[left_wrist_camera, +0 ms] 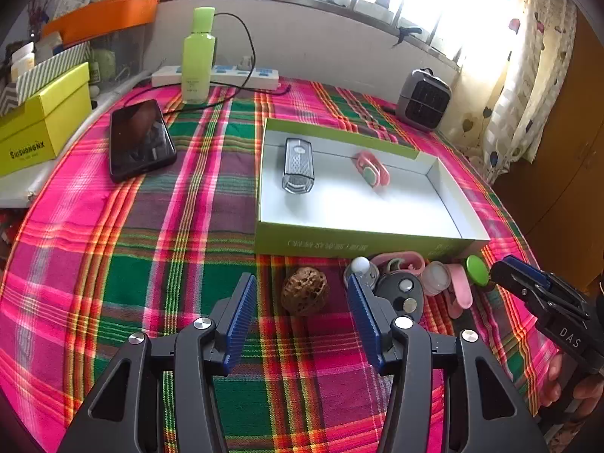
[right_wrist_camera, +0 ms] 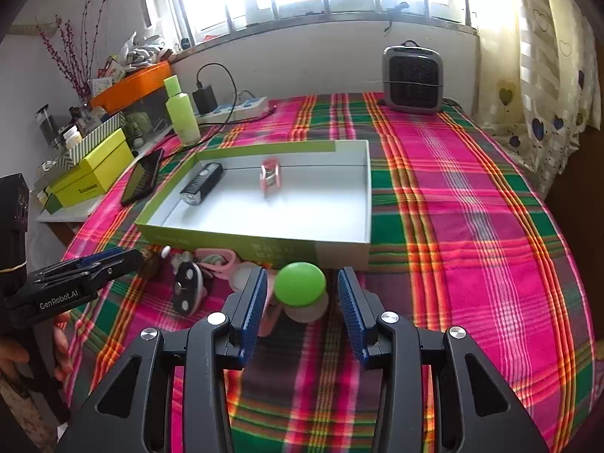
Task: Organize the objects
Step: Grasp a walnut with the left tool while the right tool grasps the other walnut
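Note:
A shallow green box with a white floor [left_wrist_camera: 362,207] [right_wrist_camera: 271,215] holds a silver flashlight [left_wrist_camera: 298,165] [right_wrist_camera: 202,183] and a pink clip [left_wrist_camera: 372,168] [right_wrist_camera: 269,176]. Small items lie in front of it: a brown walnut [left_wrist_camera: 305,291], a black round gadget [left_wrist_camera: 402,296] [right_wrist_camera: 187,287], pink pieces [left_wrist_camera: 400,260], a clear jar [left_wrist_camera: 436,277] and a green-capped jar [left_wrist_camera: 476,270] [right_wrist_camera: 300,285]. My left gripper [left_wrist_camera: 302,298] is open, with the walnut between its fingers. My right gripper [right_wrist_camera: 302,290] is open around the green-capped jar.
A black phone [left_wrist_camera: 139,139] and a green bottle [left_wrist_camera: 198,56] stand at the far left by a power strip [left_wrist_camera: 215,75]. A small grey heater [right_wrist_camera: 411,79] stands at the back. Yellow boxes [left_wrist_camera: 41,120] sit off the table's left edge.

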A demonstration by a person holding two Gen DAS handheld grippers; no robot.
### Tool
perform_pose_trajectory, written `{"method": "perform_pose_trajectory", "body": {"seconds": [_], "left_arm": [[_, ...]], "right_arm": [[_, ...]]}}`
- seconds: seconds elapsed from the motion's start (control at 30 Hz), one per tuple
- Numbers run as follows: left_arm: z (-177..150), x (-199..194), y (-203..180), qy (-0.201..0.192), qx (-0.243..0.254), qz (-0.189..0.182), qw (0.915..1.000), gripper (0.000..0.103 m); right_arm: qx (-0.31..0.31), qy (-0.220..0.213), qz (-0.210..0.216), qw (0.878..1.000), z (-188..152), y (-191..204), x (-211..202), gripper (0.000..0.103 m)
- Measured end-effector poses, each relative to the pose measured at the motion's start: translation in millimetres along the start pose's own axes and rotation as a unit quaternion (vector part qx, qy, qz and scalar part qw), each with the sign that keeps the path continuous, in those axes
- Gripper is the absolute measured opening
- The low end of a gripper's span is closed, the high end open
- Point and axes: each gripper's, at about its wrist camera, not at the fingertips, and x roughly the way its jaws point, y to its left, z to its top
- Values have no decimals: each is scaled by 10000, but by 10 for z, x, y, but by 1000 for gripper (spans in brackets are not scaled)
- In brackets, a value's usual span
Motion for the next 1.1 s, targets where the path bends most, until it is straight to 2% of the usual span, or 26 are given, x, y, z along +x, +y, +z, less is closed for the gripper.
{"method": "perform_pose_trajectory", "body": {"seconds": [0.3,0.63,1.1], "left_arm": [[-68,155,41,201,-135,53,9997,49],[-70,172,11,147,-83,125,9998,49],[-25,199,10,131,-74,196,9997,49]], "right_arm": [[236,147,-117,9995,-51,-156,99,41],[272,80,-176,9994,-77,-271,53,41],[198,471,-210,9985,-86,-359,251,41]]}}
